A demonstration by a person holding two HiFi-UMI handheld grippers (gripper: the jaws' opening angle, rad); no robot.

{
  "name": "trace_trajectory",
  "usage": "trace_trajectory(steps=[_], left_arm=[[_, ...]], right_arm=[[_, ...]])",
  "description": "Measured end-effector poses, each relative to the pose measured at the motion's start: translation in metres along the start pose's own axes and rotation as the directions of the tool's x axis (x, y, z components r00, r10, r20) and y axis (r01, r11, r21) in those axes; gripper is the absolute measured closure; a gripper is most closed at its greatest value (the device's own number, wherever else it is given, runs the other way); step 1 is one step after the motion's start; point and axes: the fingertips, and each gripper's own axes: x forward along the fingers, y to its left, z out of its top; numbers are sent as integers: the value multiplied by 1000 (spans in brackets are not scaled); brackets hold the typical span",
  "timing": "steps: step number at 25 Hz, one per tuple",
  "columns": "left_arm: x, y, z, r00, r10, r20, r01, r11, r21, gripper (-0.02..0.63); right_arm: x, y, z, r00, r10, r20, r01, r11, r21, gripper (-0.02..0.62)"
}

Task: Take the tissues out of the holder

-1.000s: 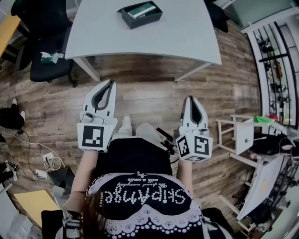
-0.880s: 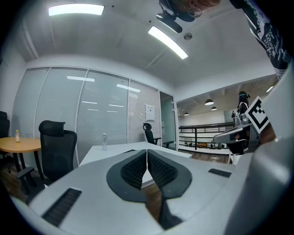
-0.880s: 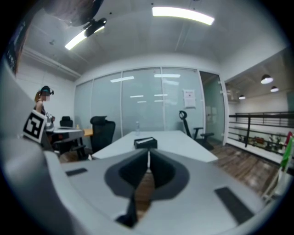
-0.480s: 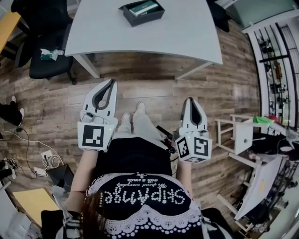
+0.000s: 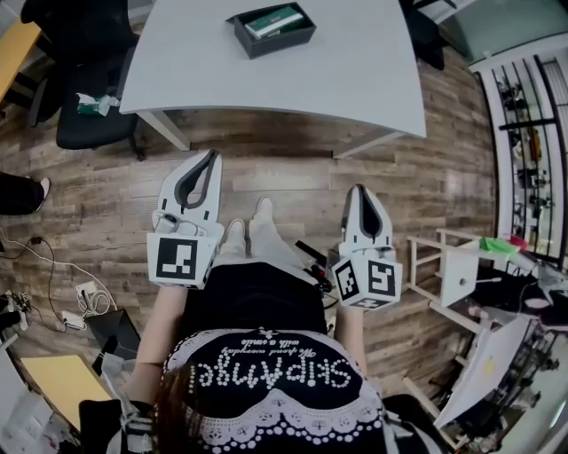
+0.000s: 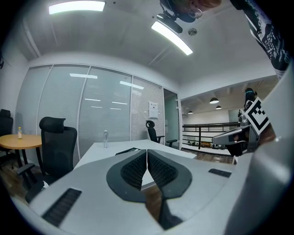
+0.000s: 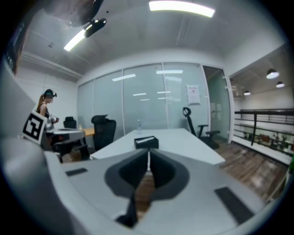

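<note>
A dark, open-topped tissue holder (image 5: 270, 27) sits on the far part of a grey-white table (image 5: 355, 71); a green and white tissue pack lies inside it. The holder (image 7: 146, 142) also shows in the right gripper view, beyond the jaws. My left gripper (image 5: 212, 156) is held over the wooden floor, well short of the table, shut with nothing between its jaws (image 6: 147, 153). Level with it on the other side, my right gripper (image 5: 359, 189) is also shut and empty (image 7: 148, 160). Both are far from the holder.
A black office chair (image 5: 84, 97) stands left of the table, with another chair (image 6: 57, 142) in the left gripper view. A water bottle (image 6: 105, 138) stands on the table. A white stool (image 5: 453, 262) and clutter lie at the right. Cables (image 5: 62, 293) run over the floor at the left.
The view has drifted a little nearer the table, and the person's feet have stepped forward. Both grippers keep their places and stay shut.
</note>
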Motion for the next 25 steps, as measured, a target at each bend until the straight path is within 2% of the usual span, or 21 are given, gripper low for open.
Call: trace_trajectory(steps=[13, 25], left_arm=[[76, -1, 14, 998, 62, 10, -62, 998, -29, 571], [108, -7, 24, 990, 137, 30, -137, 990, -18, 571]], right_arm=[[75, -46, 32, 997, 73, 8, -73, 997, -19, 560], [108, -76, 47, 990, 135, 37, -134, 991, -24, 560]])
